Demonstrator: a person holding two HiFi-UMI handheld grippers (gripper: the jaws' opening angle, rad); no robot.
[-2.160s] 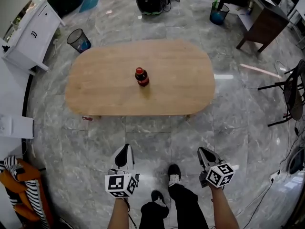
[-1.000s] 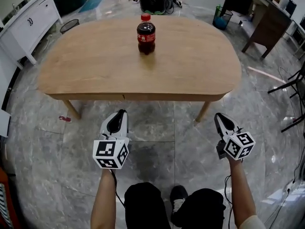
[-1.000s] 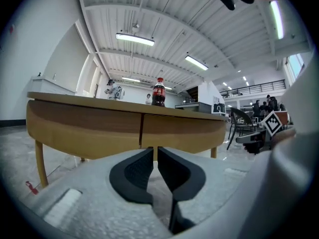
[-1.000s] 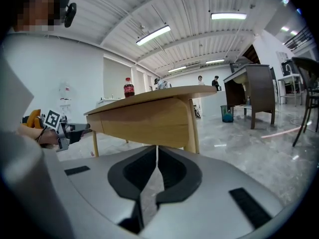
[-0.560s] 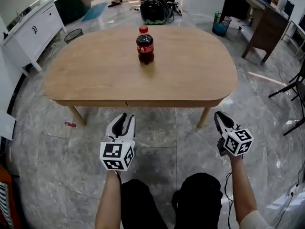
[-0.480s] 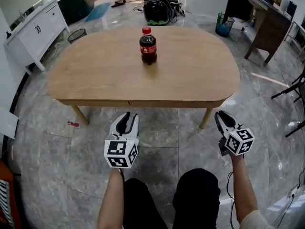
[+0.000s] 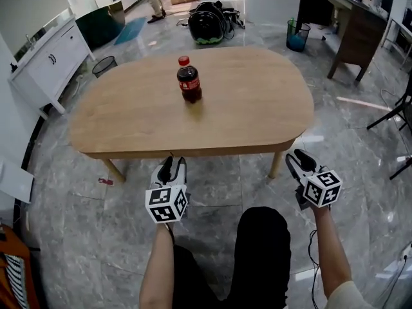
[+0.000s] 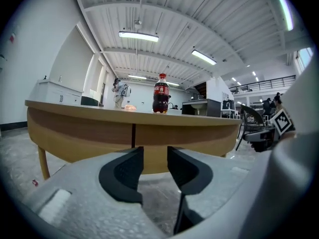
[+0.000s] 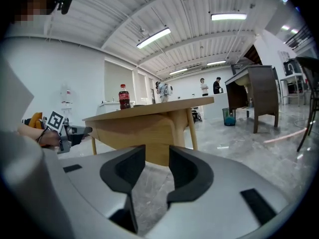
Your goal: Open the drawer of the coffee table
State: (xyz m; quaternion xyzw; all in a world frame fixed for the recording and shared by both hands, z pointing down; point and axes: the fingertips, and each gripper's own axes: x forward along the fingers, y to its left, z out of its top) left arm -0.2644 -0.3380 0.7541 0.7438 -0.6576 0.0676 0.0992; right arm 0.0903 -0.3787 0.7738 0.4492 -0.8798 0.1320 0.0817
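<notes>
The oval wooden coffee table (image 7: 244, 102) stands ahead, with a cola bottle (image 7: 188, 82) on its top. The front apron (image 8: 89, 133) shows a dark vertical seam (image 8: 133, 135) where drawer fronts meet. My left gripper (image 7: 172, 164) is just short of the apron's middle, level with it. Its jaws have just been opening and stand apart with nothing between them. My right gripper (image 7: 293, 159) hovers near the table's front right leg (image 7: 275, 164). Its jaws have also just been opening and hold nothing. Neither gripper touches the table.
A white cabinet (image 7: 48, 60) and a wire bin (image 7: 104, 65) stand at the left. A black bag (image 7: 207, 21), a blue-green bin (image 7: 295, 36) and a dark desk (image 7: 347, 37) lie beyond the table. The person's knee (image 7: 257, 237) is between my arms.
Both grippers' jaws have gone from shut to apart. The grippers have come closer to the table's front edge, the left one now right beneath it in the head view.
</notes>
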